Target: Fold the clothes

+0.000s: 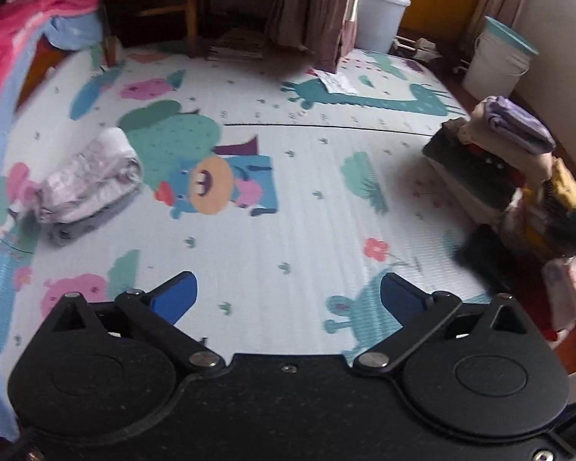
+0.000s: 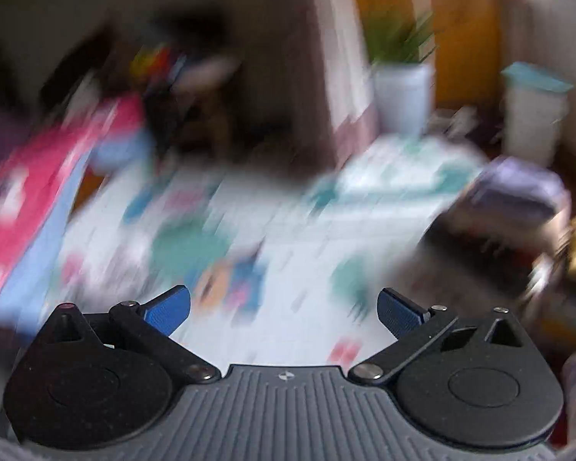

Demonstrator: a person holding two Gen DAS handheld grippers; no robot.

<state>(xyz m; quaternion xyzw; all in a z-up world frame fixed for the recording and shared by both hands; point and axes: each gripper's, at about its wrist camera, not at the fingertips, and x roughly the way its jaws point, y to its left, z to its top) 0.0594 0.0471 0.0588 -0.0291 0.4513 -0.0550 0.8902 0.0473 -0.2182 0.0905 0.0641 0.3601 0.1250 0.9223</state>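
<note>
A folded grey-and-white garment [image 1: 88, 180] lies on the cartoon play mat [image 1: 307, 199] at the left. A stack of folded clothes [image 1: 518, 176], purple one on top, stands at the mat's right edge; it shows blurred in the right wrist view [image 2: 518, 207]. My left gripper [image 1: 288, 296] is open and empty above the mat's near part. My right gripper [image 2: 284, 311] is open and empty, raised above the mat [image 2: 288, 238]; that view is smeared by motion.
A pink and blue heap of bedding [image 1: 27, 38] lies far left. A wooden chair [image 1: 165, 4], a curtain [image 1: 315, 11], a white plant pot [image 1: 382, 15] and a white bucket with teal lid [image 1: 499, 61] stand behind the mat.
</note>
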